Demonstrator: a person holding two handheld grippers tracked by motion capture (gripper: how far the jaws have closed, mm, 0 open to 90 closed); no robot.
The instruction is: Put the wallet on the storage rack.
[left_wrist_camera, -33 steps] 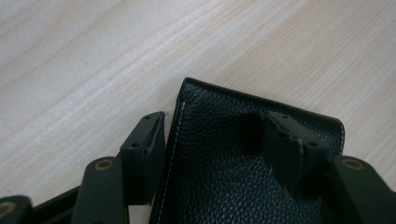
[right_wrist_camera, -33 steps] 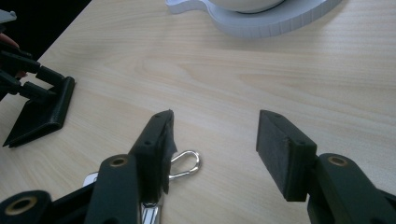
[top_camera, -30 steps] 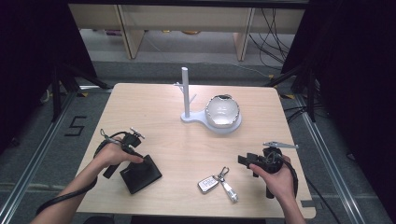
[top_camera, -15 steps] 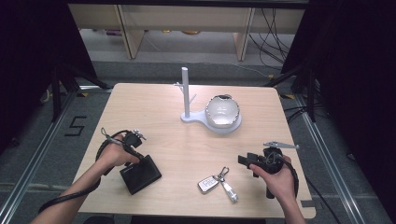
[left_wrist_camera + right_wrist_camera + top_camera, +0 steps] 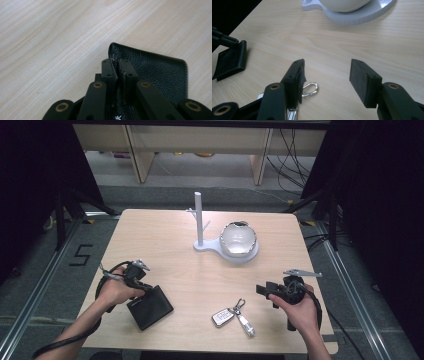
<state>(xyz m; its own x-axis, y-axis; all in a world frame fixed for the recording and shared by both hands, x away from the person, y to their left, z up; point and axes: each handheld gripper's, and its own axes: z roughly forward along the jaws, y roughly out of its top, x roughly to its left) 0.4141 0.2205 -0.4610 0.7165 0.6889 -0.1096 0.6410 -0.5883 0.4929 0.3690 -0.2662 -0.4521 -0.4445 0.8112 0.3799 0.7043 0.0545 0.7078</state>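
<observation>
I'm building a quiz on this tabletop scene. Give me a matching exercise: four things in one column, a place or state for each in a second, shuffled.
Things:
1. black wallet
2. key bunch
3. white bowl
4. right claw

Places or states:
A. rests on the white stand's round base
B. open, holding nothing
C. pinched at one edge by the left claw, which has just been closing
D. lies loose on the table near the front edge

Pairs: 1-C, 2-D, 3-A, 4-B
</observation>
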